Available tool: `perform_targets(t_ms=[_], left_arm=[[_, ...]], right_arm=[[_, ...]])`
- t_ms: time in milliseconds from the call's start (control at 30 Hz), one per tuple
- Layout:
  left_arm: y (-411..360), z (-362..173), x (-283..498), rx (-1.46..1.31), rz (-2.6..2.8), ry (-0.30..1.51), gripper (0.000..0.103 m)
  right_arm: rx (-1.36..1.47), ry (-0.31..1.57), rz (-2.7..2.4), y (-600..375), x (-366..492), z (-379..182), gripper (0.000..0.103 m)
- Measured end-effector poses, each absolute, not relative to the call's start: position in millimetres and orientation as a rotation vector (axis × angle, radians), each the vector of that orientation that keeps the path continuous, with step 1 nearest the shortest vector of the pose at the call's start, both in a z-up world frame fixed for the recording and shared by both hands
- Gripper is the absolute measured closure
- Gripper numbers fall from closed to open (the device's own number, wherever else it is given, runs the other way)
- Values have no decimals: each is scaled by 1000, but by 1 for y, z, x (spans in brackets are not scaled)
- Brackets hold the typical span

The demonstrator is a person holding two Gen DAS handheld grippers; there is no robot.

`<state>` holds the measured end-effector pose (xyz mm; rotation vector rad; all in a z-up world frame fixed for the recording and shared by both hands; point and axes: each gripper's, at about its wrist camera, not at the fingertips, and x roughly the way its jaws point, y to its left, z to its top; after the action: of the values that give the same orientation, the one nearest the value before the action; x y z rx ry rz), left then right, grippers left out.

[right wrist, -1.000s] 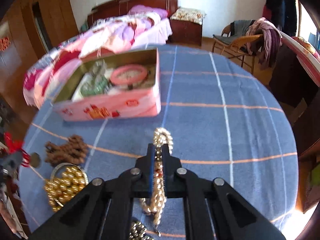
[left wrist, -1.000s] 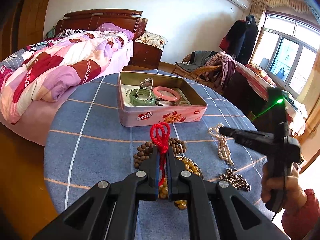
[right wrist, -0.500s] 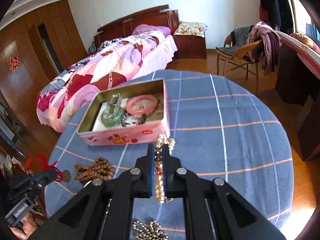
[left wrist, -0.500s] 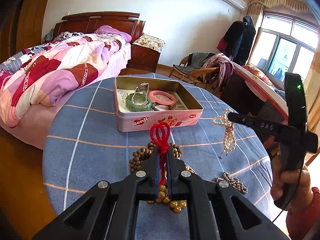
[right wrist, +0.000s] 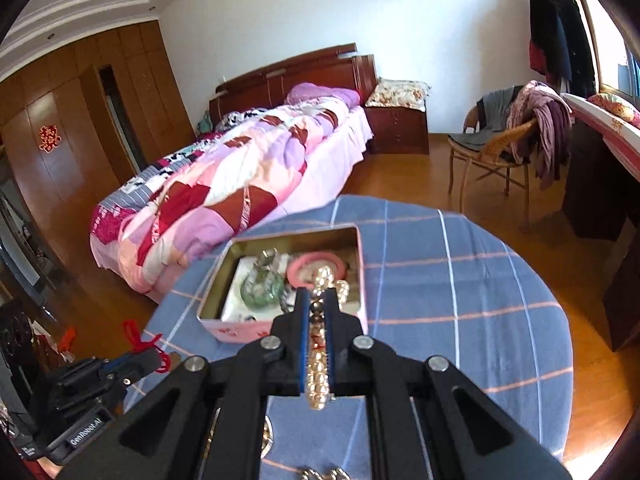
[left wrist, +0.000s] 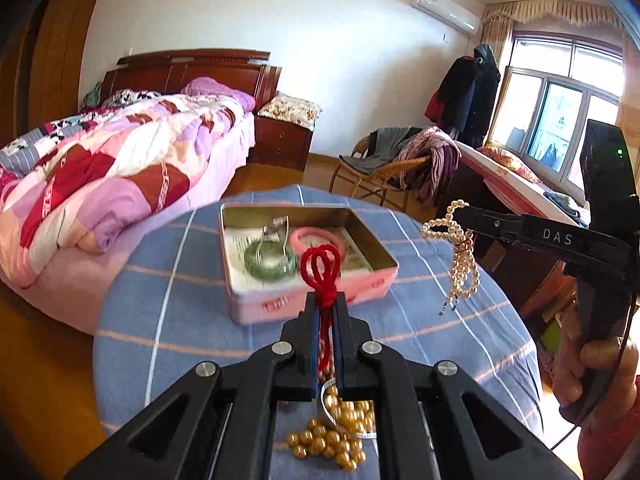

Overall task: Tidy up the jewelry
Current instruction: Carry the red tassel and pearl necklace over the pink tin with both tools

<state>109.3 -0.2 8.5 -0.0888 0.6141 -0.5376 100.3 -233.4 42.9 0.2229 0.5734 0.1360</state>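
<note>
- Both strands have been lifted higher off the round table (left wrist: pixel 168 312) than a second ago.
- The red cord (left wrist: pixel 320 276) is pinched in the closed left gripper (left wrist: pixel 325 312), before the tin (left wrist: pixel 248 304).
- The pearl necklace (right wrist: pixel 318 364) is clamped by the right gripper (right wrist: pixel 316 320) and hangs just beside the tin's (right wrist: pixel 216 292) near edge.
- Gold beads (left wrist: pixel 332 436) are left on the cloth.

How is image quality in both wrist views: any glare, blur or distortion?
Left wrist view: the window blows out at right, the tin looks slightly motion-blurred, and fisheye bends the room. Right wrist view: the pearl strand between the fingers is soft, the bed smeared, and the corners vignette dark.
</note>
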Motion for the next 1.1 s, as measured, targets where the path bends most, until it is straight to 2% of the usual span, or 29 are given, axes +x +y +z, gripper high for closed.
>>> perform_targets(t_ms=[300,1100], left_arm=[[-7,26,138,-95,-541,548,99],[-38,-8,195,-83,-535,632,99]], right_arm=[[245,530,155,-230,123,57,94],[317,626,155,-239,179,23,94]])
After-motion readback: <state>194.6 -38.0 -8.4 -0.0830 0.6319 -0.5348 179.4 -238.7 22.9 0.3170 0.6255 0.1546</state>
